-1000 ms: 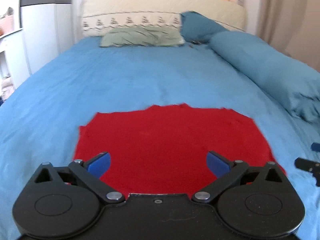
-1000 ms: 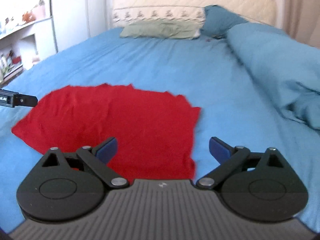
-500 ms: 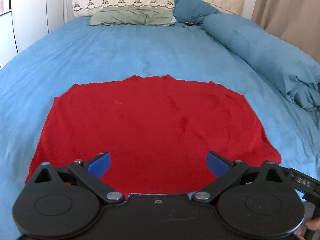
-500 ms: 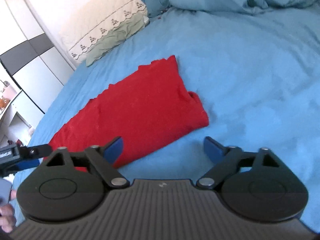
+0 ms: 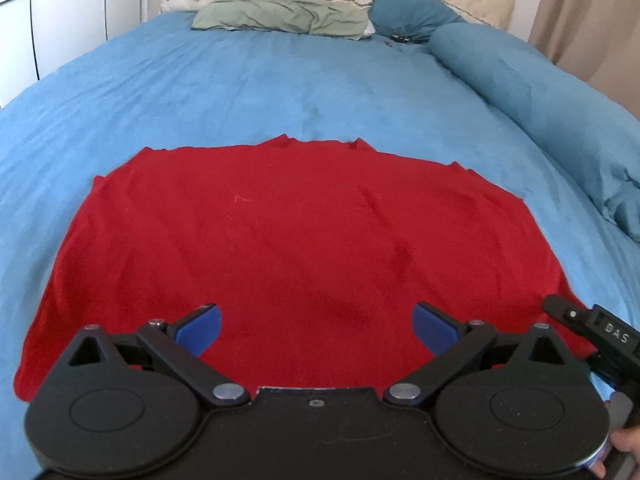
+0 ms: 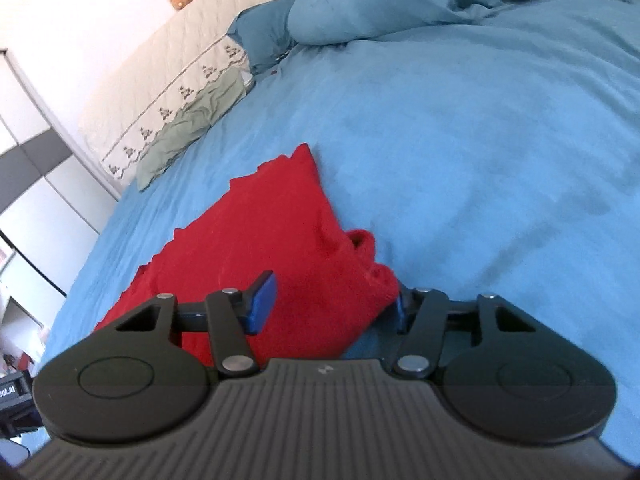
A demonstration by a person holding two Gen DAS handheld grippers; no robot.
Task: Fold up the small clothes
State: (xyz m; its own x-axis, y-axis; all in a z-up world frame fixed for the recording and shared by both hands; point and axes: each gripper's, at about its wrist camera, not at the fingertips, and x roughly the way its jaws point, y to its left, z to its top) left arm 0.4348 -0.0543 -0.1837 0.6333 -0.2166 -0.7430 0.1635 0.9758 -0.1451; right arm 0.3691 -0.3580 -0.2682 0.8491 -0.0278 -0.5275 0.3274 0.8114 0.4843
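**Both tongs low over the red garment on the bed**

The red garment (image 5: 304,248) lies spread flat on the blue bedsheet (image 5: 280,88), directly ahead of and beneath the left gripper (image 5: 316,330). That gripper's blue pads (image 5: 200,328) stand wide apart over the cloth's near edge, with nothing pinched between them.

The right gripper (image 6: 332,308) is rolled to one side and sits at the garment's near right corner (image 6: 372,276). Its jaws have just been closing, and the bunched corner lies between them; the left pad (image 6: 262,306) is still clear of the cloth, so nothing is clamped. The right pad is mostly hidden behind the fold.

Far beyond both tongs are a green pillow (image 5: 280,18) and a rolled blue duvet (image 5: 540,92) to the right.
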